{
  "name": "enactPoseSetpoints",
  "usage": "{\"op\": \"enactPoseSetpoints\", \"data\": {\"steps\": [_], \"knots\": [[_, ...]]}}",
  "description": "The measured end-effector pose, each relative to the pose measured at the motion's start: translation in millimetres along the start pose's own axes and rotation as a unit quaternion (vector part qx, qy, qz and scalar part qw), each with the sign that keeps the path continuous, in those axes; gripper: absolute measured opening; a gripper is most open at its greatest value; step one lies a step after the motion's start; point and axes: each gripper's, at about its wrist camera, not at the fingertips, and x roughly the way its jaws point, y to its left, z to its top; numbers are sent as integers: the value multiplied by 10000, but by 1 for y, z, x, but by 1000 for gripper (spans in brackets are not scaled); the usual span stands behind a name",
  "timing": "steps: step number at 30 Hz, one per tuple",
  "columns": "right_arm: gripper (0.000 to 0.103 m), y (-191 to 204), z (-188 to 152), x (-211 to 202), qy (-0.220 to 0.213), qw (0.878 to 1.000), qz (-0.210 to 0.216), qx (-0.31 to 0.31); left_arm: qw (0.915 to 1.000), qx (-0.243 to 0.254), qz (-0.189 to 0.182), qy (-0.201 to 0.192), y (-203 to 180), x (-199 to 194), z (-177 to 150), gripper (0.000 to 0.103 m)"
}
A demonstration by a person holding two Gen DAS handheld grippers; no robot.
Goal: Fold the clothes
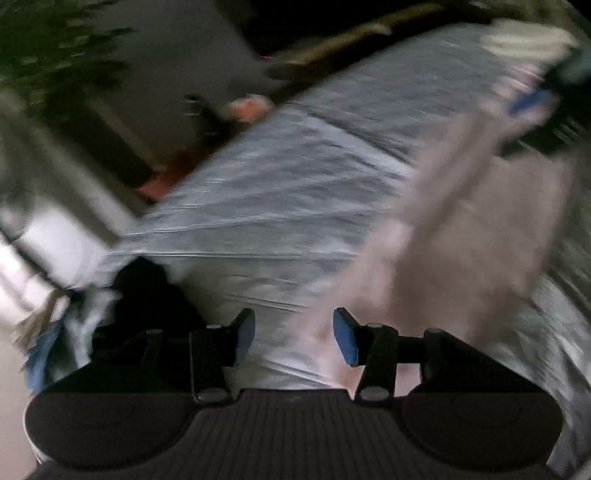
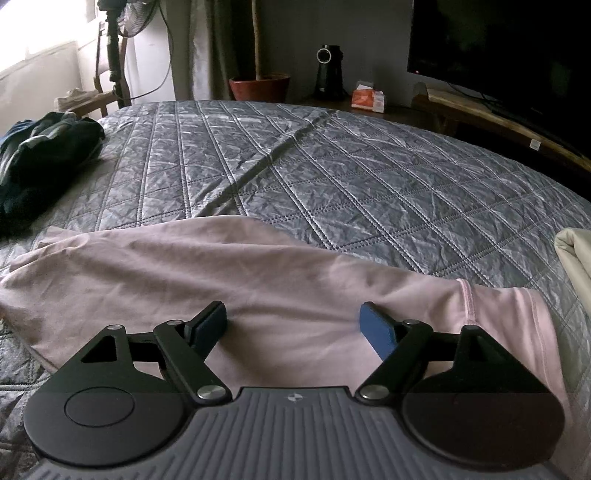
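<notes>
Tongs, two: right gripper (image 2: 291,326) spread wide, nothing between the blue pads (image 2: 376,330), hanging just over the pink garment (image 2: 207,266). Left gripper (image 1: 293,334) also spread, empty, pads apart over the quilt (image 1: 266,192) with pink cloth (image 1: 461,229) at its right finger.

One pink garment, lying across the grey quilted bedspread (image 2: 332,166) directly ahead of and under the right tongs; hemmed edge (image 2: 469,299) to the right of the right finger. Which part that hem belongs to, can't tell.

One dark clothes pile (image 2: 44,155) far left ahead of right tongs, several items, count unclear. One cream fabric (image 2: 576,254) cut off at right edge.

Beyond the bed: one red pot (image 2: 258,86), one black cylinder device (image 2: 328,72), one orange box (image 2: 367,98), one TV (image 2: 498,48), one fan (image 2: 136,18) partly cropped, one chair (image 2: 99,88).

Left wrist view heavily motion-blurred: green plant (image 1: 55,48), dark pile (image 1: 144,295) left of left finger; second blue pad (image 1: 528,99) top right, smeared.
</notes>
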Motion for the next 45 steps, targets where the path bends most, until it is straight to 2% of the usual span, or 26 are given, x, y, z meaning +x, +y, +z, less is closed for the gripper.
{"op": "enactPoseSetpoints", "data": {"steps": [2,4,5,6,7,8,10,12,16,18,21,22,24,25,28,29,31,33,34,36,40,41,43,44,45], "knots": [[84,0,0,0,-2,10000,0,-2,9999,80,-53,139,-1,7,0,43],[84,0,0,1,1,10000,9,-1,9993,80,300,210,6,20,0,44],[84,0,0,1,2,10000,13,-1,9983,62,513,271,13,29,1,60],[84,0,0,1,2,10000,16,0,9968,17,721,348,22,38,3,57],[85,0,0,1,2,10000,20,2,9933,7,977,621,33,51,6,28],[85,-1,0,1,1,10000,23,2,9910,-89,1088,770,44,55,6,15],[85,-1,0,1,-5,10000,32,-2,9922,-622,933,538,65,41,5,27],[85,-1,-1,1,-9,10000,40,-10,9928,-899,724,304,72,26,4,28],[88,-2,0,2,-5,10000,52,-24,9995,-257,90,-153,34,1,5,36],[88,-1,0,2,-1,10000,47,-17,9989,-24,-231,-400,9,-10,11,37],[88,0,0,2,-2,10000,37,-5,9959,194,-477,-741,-21,-29,23,38],[88,0,0,2,-2,10000,34,-2,9949,304,-541,-790,-29,-29,26,42],[88,0,0,2,-1,10000,33,0,9950,784,-376,-496,-44,-12,23,43],[88,0,0,2,-2,10000,33,-1,9956,846,-227,-343,-41,-3,20,42],[88,0,0,2,2,10000,39,-9,9974,654,287,56,-13,19,9,53],[88,0,0,2,3,10000,43,-14,9970,528,513,224,2,26,7,53],[88,0,0,2,4,10000,50,-26,9926,299,1031,566,32,39,5,40],[88,0,0,2,7,10000,54,-35,9869,142,1377,824,58,49,-2,40],[88,0,0,2,9,10000,54,-37,9867,-73,1395,835,69,46,-5,41],[88,0,0,2,10,10000,54,-50,9873,-565,1363,586,84,29,-5,41],[87,1,2,2,47,10000,42,-64,9801,-1264,1527,60,86,-1,-1,50],[82,2,5,1,76,10000,43,-47,9793,-1412,1451,12,83,-5,0,50],[58,7,8,-10,-41,9997,253,-19,9807,-1429,1333,-62,76,-4,2,51],[32,10,9,-16,-100,9993,356,-17,9829,-1395,1205,-54,71,-3,2,52],[34,17,11,-22,-170,9988,439,-130,9861,-1355,962,-22,65,-3,2,52]]}}
